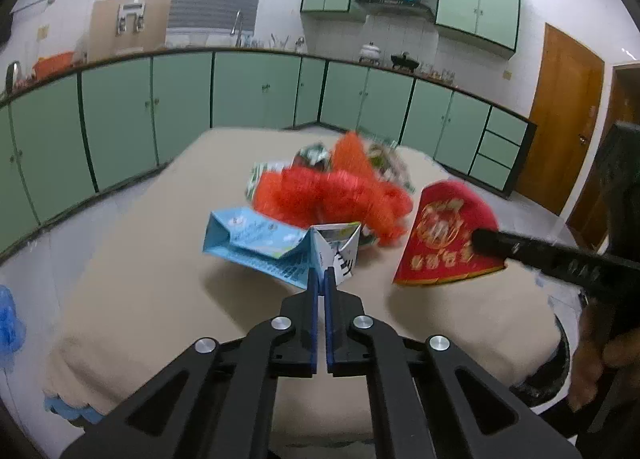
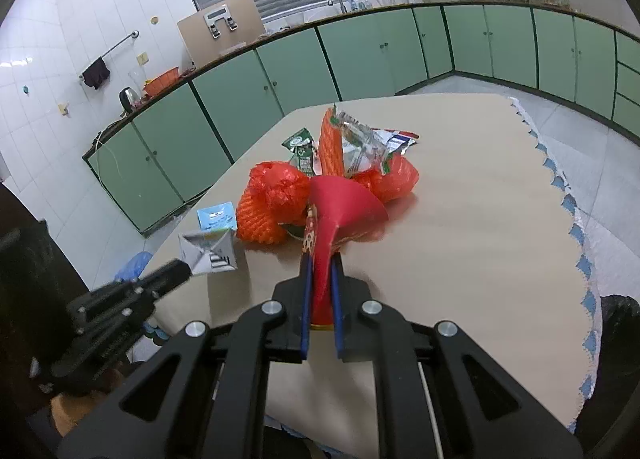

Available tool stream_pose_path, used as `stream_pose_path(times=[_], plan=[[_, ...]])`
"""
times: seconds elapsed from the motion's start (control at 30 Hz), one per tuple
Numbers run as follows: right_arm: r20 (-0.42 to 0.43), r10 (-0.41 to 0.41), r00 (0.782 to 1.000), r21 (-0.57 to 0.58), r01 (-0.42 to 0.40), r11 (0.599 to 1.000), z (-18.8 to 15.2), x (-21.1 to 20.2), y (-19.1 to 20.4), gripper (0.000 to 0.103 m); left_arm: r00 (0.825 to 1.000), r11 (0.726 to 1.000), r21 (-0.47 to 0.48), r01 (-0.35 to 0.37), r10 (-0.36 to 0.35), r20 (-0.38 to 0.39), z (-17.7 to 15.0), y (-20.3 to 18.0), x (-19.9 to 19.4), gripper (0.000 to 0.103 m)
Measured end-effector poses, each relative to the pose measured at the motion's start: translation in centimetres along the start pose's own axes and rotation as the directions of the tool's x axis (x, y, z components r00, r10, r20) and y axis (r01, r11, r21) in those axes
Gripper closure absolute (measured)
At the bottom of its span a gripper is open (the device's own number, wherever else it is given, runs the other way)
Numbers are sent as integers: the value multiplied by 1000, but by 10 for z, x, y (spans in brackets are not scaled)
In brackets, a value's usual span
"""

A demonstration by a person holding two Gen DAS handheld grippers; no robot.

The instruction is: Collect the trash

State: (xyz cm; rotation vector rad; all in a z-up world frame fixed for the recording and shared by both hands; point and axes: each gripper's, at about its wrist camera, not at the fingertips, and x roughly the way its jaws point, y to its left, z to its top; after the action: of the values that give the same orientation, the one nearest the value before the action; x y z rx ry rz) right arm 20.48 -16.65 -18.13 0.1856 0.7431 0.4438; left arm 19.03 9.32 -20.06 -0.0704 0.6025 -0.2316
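While clamped, blue carton [image 1: 256, 247] crumpled.

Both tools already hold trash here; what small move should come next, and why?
Probably carry both pieces off the table toward a bin. The left tool is shut on the blue-and-white carton, the right tool on the red paper, and the orange mesh remains.

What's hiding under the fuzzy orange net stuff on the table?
Under the orange net, a dark, round edge peeks out; what it is stays covered. Behind it lie a green packet and silver wrappers.
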Motion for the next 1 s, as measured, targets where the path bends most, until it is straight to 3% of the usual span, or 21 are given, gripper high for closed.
stream_pose_path(times=[0.3, 0.47, 0.57, 0.63, 0.67, 0.7, 0.77, 0.8, 0.87, 0.93, 1.0], plan=[[39, -18, 999, 11, 18, 1000, 8, -21, -5, 95, 997, 998, 48, 48, -50, 53, 32, -28, -4, 103], [37, -20, 999, 25, 19, 1000, 3, -26, -12, 95, 1000, 1000, 13, 24, -24, -14, 5, -24, 16, 103], [24, -18, 1000, 30, 17, 999, -3, -23, -13, 95, 999, 999, -8, -36, 36, -38, -13, -17, 12, 102], [13, -15, 1000, 32, 14, 999, -7, -20, -15, 95, 996, 996, -34, -81, 80, -40, -21, -12, 7, 79], [9, -13, 1000, 31, 12, 999, -7, -18, -14, 95, 995, 995, -42, -95, 93, -40, -24, -12, 7, 56], [8, -10, 1000, 29, 10, 1000, -7, -17, -13, 95, 993, 993, -37, -114, 113, -30, -27, -14, 7, 46], [10, -7, 1000, 27, 7, 1000, -7, -18, -13, 95, 991, 991, -14, -133, 132, -34, -30, -20, 10, 38], [13, -6, 1000, 28, 6, 1000, -6, -18, -13, 95, 988, 989, -13, -150, 149, -38, -31, -23, 12, 24], [16, -7, 1000, 31, 6, 1000, -6, -18, -15, 95, 976, 976, -26, -216, 215, -32, -33, -30, 16, 8], [17, -8, 1000, 39, 8, 999, -6, -17, -19, 95, 964, 964, -26, -266, 265, -22, -35, -37, 22, 6], [14, -11, 1000, 47, 10, 999, -7, -17, -23, 95, 963, 962, -34, -270, 269, -24, -35, -37, 30, 6]])
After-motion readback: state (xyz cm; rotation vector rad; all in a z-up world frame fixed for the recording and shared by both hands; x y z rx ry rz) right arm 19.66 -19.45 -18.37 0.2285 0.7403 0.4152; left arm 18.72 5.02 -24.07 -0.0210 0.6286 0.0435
